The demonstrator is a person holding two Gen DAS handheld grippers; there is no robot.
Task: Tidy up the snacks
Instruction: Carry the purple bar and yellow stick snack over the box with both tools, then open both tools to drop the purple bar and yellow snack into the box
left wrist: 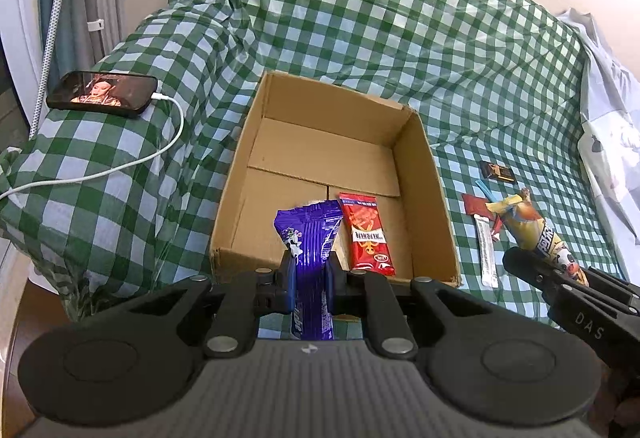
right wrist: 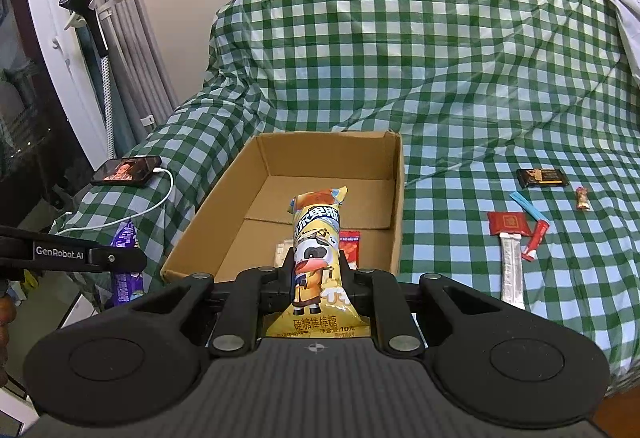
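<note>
Left wrist view: a purple snack packet (left wrist: 310, 238) is being held clamped in the left gripper (left wrist: 308, 274), just before the near wall of the cardboard box (left wrist: 424, 174), where a red snack packet (left wrist: 366, 234) is already lying. A yellow lollipop packet (right wrist: 318, 250) is being pinched in the right gripper (right wrist: 318, 278), likewise at the near wall. Transfer into the box is judged under way; both packets need carrying over the wall, then releasing. Loose sachets (right wrist: 512, 270) are being left on the green checked cloth (right wrist: 460, 78).
</note>
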